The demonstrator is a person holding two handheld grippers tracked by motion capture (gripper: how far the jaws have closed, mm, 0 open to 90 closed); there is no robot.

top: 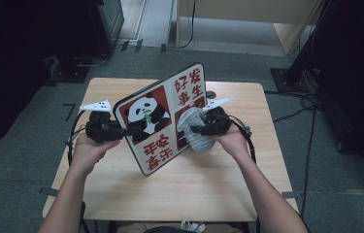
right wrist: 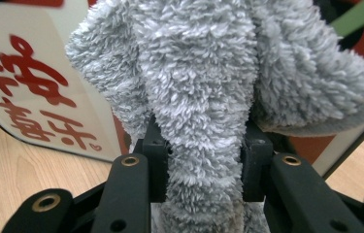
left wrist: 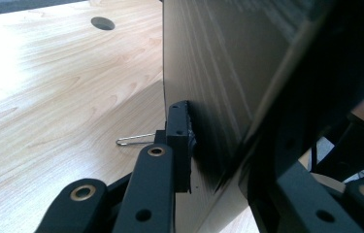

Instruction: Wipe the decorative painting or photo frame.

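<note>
The work in hand was wiping a decorated board [top: 162, 116] with a grey fleecy cloth [top: 195, 130]. The board stood tilted above the wooden table [top: 208, 184], its lower corner near or on the tabletop, its printed face with a panda and red characters turned toward the person.

The left gripper [top: 121, 131] pinched the board's left edge; in the left gripper view its 2 jaws were drawn in narrow, 1 pad against each face of the thin panel [left wrist: 204, 87]. The right gripper [top: 196, 130] was clamped on a bunched fold of the cloth [right wrist: 204, 111], the pile bulging out above and beside the jaws, and the wad lay against the right half of the board's face.

The board looked stiff, flat and fairly light, with a smooth, probably slick printed surface. Held by 1 edge only, it would likely pivot or slide in the pads if the wiping pressed hard, so a grip well in from the rim, near the middle of that edge, seemed safest. The cloth was soft, limp and very light; it would not slip easily, but loose flaps could drag. Holding it by a thick gather, as here, kept a padded face toward the board.
</note>
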